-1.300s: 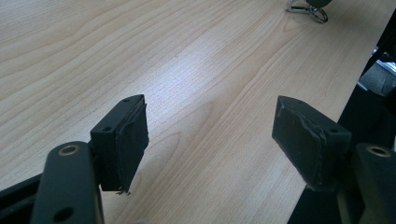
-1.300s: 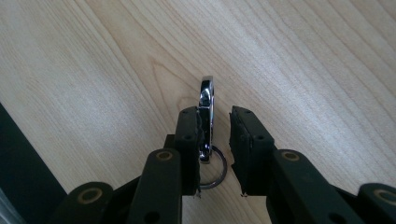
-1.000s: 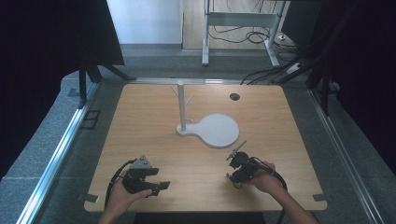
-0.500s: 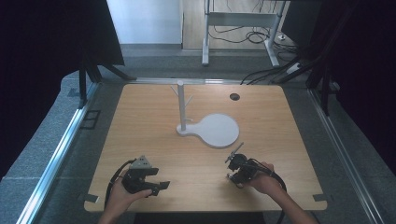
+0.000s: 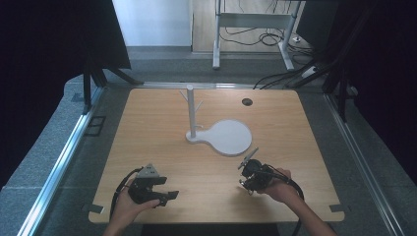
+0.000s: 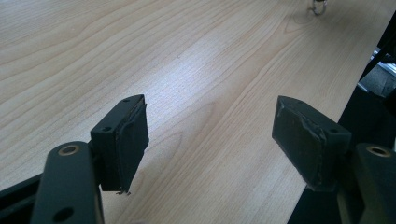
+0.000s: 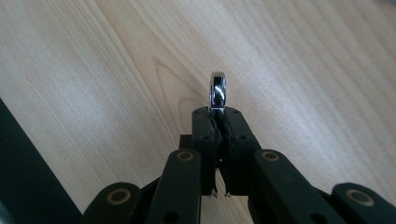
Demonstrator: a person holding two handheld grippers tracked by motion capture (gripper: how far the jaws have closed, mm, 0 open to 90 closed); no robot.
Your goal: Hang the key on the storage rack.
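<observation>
My right gripper [image 7: 218, 114] is shut on a small shiny metal ring [image 7: 217, 89], which stands on edge above the jaw tips, just over the wooden table [image 7: 303, 60]. In the high view the right gripper [image 5: 244, 182] sits at the front right of the table, held by a hand and pointing left. My left gripper [image 5: 168, 196] rests at the front left in the other hand. Its pads [image 6: 133, 135] stand wide apart with only bare wood between them. A small metal object [image 6: 319, 6] lies far off at the top edge of the left gripper view.
A white stand with a branched post [image 5: 191, 110] on a round flat base [image 5: 230, 138] stands at the table's middle. A dark cable hole [image 5: 247, 102] sits at the back right. Metal rails run along both sides of the table, with desk legs and cables beyond.
</observation>
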